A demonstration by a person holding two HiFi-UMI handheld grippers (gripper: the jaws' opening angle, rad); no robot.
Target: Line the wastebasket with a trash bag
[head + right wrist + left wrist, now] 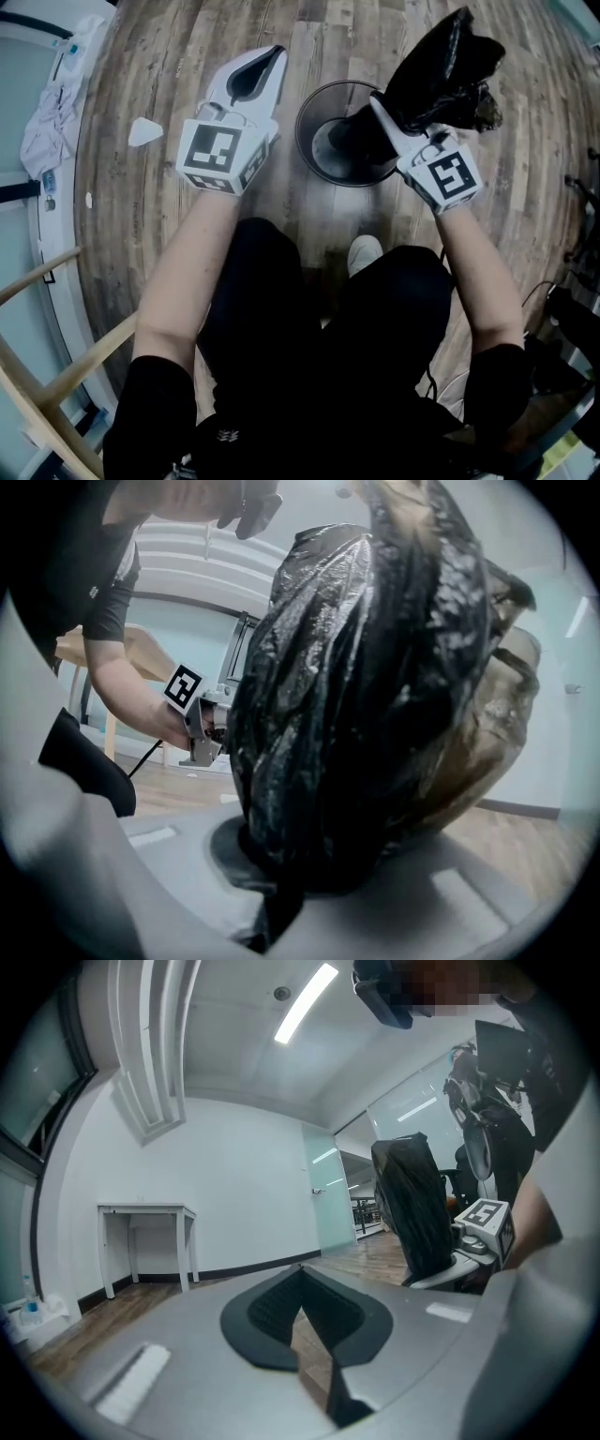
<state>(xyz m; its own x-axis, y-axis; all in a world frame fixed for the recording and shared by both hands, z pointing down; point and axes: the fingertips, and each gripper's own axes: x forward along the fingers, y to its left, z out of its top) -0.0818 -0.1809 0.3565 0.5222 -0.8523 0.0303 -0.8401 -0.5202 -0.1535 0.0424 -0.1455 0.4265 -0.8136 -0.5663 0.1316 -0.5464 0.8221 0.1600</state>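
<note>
Wood-plank floor (141,56) in grey-brown tones fills the head view, with the person's legs (309,309) in black clothing below the middle and both bare forearms reaching forward from them. Pale wooden bars (56,375) of some piece of furniture cross the lower left corner. A round dark wastebasket (302,150) stands upright on the floor just ahead of the knees, between the two grippers, its opening facing up. The black trash bag (441,75) is bunched into a crumpled, glossy mass to the right of the wastebasket, and its lower part overlaps the right side of the rim as seen from above; whether it touches the rim cannot be told. The right gripper (380,105) has its jaws clamped tight on a fold of this bag, and in the right gripper view the bag (356,686) bulges up from the closed jaws and fills most of the frame. The left gripper (274,56) sits just left of the wastebasket, apart from it; the left gripper view shows its jaws pressed together at the tips with nothing between them. A crumpled pale cloth (47,122) lies at the far left edge. A white shoe (364,251) shows between the knees, and a small white scrap (145,131) lies on the floor left of the left gripper.
</note>
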